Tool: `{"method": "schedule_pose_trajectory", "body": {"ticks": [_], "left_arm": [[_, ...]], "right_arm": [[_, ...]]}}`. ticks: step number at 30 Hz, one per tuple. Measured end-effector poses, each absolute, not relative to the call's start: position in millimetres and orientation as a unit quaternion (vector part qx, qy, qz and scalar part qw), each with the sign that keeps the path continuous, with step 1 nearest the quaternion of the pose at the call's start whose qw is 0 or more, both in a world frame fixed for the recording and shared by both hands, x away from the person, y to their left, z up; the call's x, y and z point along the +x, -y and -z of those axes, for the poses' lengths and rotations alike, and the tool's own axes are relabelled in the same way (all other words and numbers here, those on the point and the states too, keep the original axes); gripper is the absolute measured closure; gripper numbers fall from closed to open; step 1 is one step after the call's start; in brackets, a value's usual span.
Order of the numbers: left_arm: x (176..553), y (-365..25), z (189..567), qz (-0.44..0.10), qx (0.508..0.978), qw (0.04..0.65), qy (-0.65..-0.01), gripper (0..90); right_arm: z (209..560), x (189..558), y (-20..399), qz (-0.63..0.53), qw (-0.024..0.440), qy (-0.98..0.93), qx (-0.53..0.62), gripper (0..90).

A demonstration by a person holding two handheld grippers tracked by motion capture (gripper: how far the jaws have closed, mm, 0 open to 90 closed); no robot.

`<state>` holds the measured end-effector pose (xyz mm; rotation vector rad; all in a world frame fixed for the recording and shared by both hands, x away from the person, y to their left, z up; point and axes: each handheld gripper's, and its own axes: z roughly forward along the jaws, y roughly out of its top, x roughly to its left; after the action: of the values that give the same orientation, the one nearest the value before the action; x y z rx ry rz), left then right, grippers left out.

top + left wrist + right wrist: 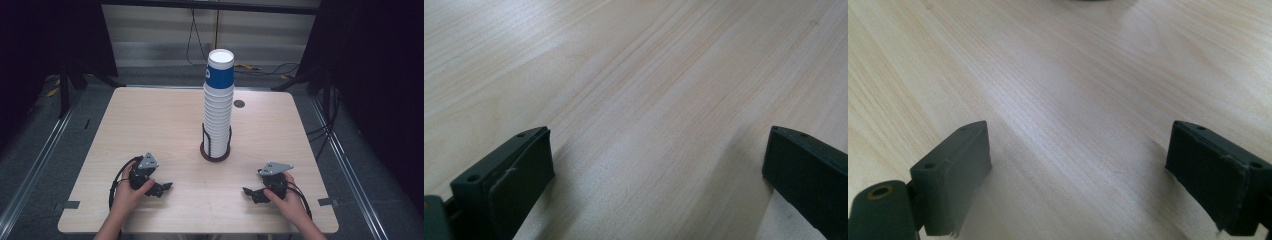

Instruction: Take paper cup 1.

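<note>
Both my grippers, left [162, 188] and right [250, 192], rested spread and empty; the cup stack [218, 107] looked light, tippy, crushable, so I'd grip the top cup's rim gently.

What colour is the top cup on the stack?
The top cup is blue with a white rim and inside; the cups below it are white. It shows best in the high view.

High view: fixed above near edge, looks forward and down, takes in whole table [150, 120], cup stack [218, 107] at centre. Left gripper view: close, low over tabletop [634, 75], angled down. Right gripper view: likewise, over tabletop [1063, 75]. Shared: light wood surface.
</note>
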<state>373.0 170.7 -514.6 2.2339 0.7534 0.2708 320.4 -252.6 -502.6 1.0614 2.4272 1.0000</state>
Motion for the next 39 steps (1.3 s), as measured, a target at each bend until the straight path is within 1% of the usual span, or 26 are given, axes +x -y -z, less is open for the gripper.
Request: {"method": "schedule_pose_trajectory", "body": {"ticks": [4,8,9,11,12,13,14,15,16,17,18,19,20,22,24,25,26,27,28,30,32,33,35,39], "left_arm": [[372.6,-169.7,514.7,-0.107,0.87,0.376,-0.299,0.0],[374.3,-168.9,510.5,-0.093,0.884,0.36,-0.284,0.3],[374.2,-167.8,507.3,-0.081,0.886,0.356,-0.285,2.9],[373.2,-168.0,503.9,-0.069,0.883,0.364,-0.288,11.6],[373.2,-168.0,503.9,-0.069,0.883,0.364,-0.288,16.9],[372.5,-167.6,499.2,-0.05,0.888,0.358,-0.284,19.6],[371.7,-166.6,497.6,-0.046,0.887,0.36,-0.284,17.9],[371.3,-166.4,494.4,-0.049,0.889,0.358,-0.282,16.2],[371.3,-166.4,494.4,-0.049,0.889,0.358,-0.282,16.3],[370.9,-165.8,485.6,-0.046,0.883,0.372,-0.281,16.3],[371.9,-165.6,481.4,-0.038,0.88,0.385,-0.276,16.3],[371.9,-165.6,481.4,-0.038,0.88,0.385,-0.276,16.2],[372.6,-162.3,472.3,-0.028,0.867,0.404,-0.291,16.0],[373.3,-160.3,467.9,-0.031,0.866,0.408,-0.288,16.0],[376.2,-152.9,454.3,-0.03,0.869,0.408,-0.278,16.0],[376.2,-152.9,454.3,-0.03,0.869,0.408,-0.278,16.0],[379.2,-148.7,444.4,-0.024,0.872,0.404,-0.274,16.0],[379.2,-148.7,444.4,-0.024,0.872,0.404,-0.274,16.0],[381.5,-146.1,437.3,-0.023,0.871,0.407,-0.272,16.0],[385.8,-141.8,420.2,-0.025,0.874,0.407,-0.263,16.5],[387.1,-139.8,413.1,-0.027,0.877,0.406,-0.257,16.7],[388.2,-136.6,403.4,-0.03,0.878,0.407,-0.25,16.7],[389.2,-134.7,396.6,-0.039,0.878,0.406,-0.251,17.1],[393.5,-128.7,386.2,-0.035,0.885,0.397,-0.242,17.7]], "right_arm": [[502.6,320.4,252.6,-0.349,0.154,-0.847,0.37,10.0],[502.6,319.4,252.2,-0.348,0.158,-0.845,0.374,10.0],[502.6,319.1,252.0,-0.348,0.158,-0.844,0.377,10.2],[498.6,319.3,251.7,-0.337,0.15,-0.846,0.384,15.0],[498.6,319.3,251.7,-0.337,0.15,-0.846,0.384,15.0],[493.9,320.4,253.0,-0.348,0.12,-0.839,0.401,13.3],[491.0,320.1,253.9,-0.362,0.105,-0.829,0.413,13.6],[487.2,320.7,255.1,-0.373,0.093,-0.824,0.416,13.4],[487.2,320.7,255.1,-0.373,0.093,-0.824,0.416,13.4],[474.3,323.5,255.8,-0.393,0.093,-0.815,0.415,13.4],[469.1,324.8,255.8,-0.398,0.092,-0.815,0.411,13.4],[469.1,324.8,255.8,-0.398,0.092,-0.815,0.411,13.4],[454.2,329.7,254.8,-0.399,0.102,-0.815,0.407,14.0],[437.7,336.7,252.4,-0.41,0.101,-0.812,0.402,14.0],[421.1,343.2,249.0,-0.429,0.091,-0.803,0.404,13.9],[421.1,343.2,249.0,-0.429,0.091,-0.803,0.404,13.9],[396.9,351.5,242.0,-0.429,0.108,-0.808,0.389,13.9],[396.9,351.5,242.0,-0.429,0.108,-0.808,0.389,13.9],[375.5,358.0,235.4,-0.431,0.122,-0.811,0.375,14.0],[356.3,364.2,228.1,-0.432,0.121,-0.816,0.364,13.7],[338.4,368.2,221.0,-0.433,0.138,-0.819,0.351,13.9],[332.4,369.9,218.5,-0.431,0.141,-0.821,0.346,13.8],[318.7,374.6,213.6,-0.433,0.144,-0.823,0.339,13.9],[289.9,385.1,206.5,-0.448,0.157,-0.813,0.337,14.0]]}}
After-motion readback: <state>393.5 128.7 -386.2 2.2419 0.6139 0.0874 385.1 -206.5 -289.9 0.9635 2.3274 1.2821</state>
